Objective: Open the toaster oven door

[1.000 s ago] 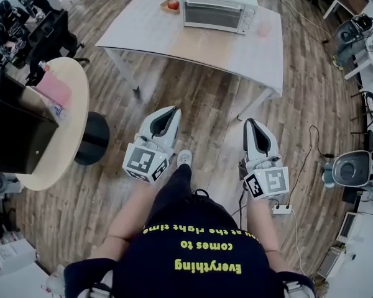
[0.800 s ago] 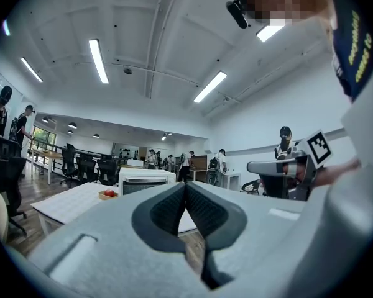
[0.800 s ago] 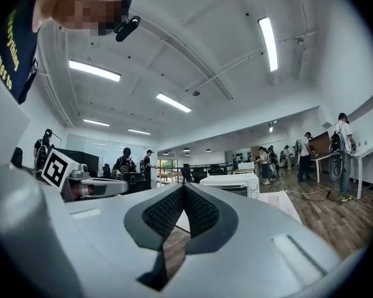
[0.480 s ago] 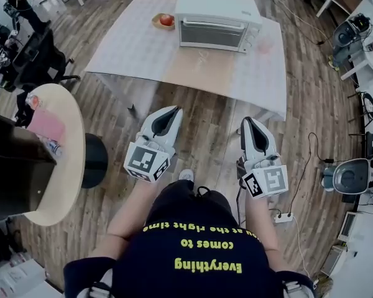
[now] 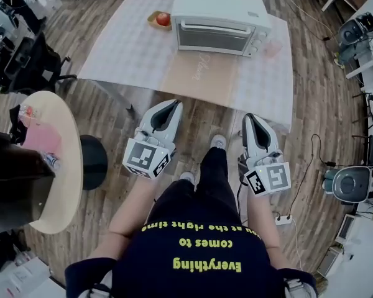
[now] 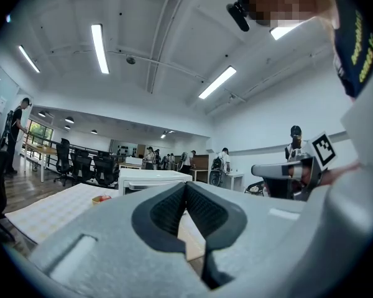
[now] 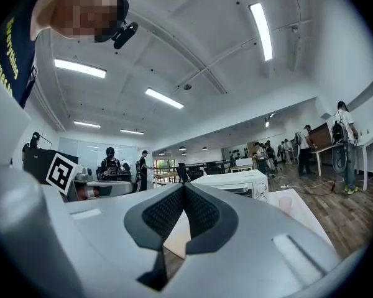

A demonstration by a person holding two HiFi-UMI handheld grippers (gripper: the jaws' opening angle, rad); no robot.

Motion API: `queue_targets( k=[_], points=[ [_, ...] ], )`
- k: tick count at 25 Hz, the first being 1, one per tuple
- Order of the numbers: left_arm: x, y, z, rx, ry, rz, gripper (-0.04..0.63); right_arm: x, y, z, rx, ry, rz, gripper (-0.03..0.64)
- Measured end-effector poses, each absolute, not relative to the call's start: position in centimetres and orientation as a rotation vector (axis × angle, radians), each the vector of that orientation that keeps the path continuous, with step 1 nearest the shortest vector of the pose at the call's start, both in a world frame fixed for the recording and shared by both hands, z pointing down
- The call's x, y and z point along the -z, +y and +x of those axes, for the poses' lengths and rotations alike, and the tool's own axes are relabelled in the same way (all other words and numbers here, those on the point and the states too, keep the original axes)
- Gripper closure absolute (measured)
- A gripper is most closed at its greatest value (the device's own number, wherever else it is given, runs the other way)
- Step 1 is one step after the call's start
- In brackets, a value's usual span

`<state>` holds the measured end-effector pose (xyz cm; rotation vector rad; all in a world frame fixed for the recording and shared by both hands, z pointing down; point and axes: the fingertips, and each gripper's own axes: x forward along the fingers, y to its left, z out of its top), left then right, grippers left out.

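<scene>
The white boxy toaster oven (image 5: 219, 18) stood on the far half of the long table under a pale checked cloth (image 5: 124, 54), its glass door (image 5: 212, 37) closed and facing me, with the knobs (image 5: 257, 41) in a column at its right end. The door's handle (image 5: 212, 26) was a slim bar along the top edge, so its long axis ran side to side across my line of approach. A small bowl holding something red (image 5: 161, 19) sat just beside the oven's left side, and a pale pink cup (image 5: 270, 47) stood near its right front corner. The oven lay straight ahead of me, well apart from both claws and roughly midway between their lines. My left gripper (image 5: 173, 107) and my right gripper (image 5: 250, 118) hung over the wooden plank floor (image 5: 205, 118) short of the table's near edge, pointing level toward it, each with its jaws pressed together on nothing. Neither looked clearly nearer; I judged the approach unfinished, and that either claw would have to spread before taking that bar and drawing it toward me and down
</scene>
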<state>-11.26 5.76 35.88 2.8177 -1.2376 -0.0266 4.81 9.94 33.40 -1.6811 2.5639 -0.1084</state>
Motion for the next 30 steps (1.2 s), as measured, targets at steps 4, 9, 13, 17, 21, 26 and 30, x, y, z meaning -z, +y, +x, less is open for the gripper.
queue_targets(
  k=[4, 9, 13, 17, 21, 26, 30],
  points=[
    [-36.1, 1.0, -10.2, 0.024, -1.301, 2.791, 0.594, -33.2, 4.0, 5.9, 0.098, 2.6, -1.61, 0.606],
    [-36.2, -6.3, -7.5, 0.031, -1.374, 2.75, 0.594, -32.6, -4.3, 8.4, 0.087, 2.664, -1.519, 0.606],
    [-36.1, -11.1, -5.5, 0.028, -1.456, 2.708, 0.594, -32.2, -10.1, 10.8, 0.082, 2.72, -1.438, 0.606],
    [-36.4, -14.4, -3.7, 0.027, -1.498, 2.672, 0.594, -32.6, -14.6, 12.7, 0.103, 2.752, -1.39, 0.606],
    [-37.1, -16.6, -3.1, 0.022, -1.516, 2.631, 0.594, -33.1, -17.1, 13.1, 0.145, 2.757, -1.37, 0.606],
    [-37.7, -18.9, -3.5, 0.009, -1.52, 2.611, 0.594, -34.2, -19.1, 13.0, 0.181, 2.764, -1.388, 0.606],
    [-38.5, -21.2, -4.1, -0.018, -1.493, 2.602, 0.594, -35.5, -21.0, 13.6, 0.216, 2.751, -1.482, 0.606]
  ],
)
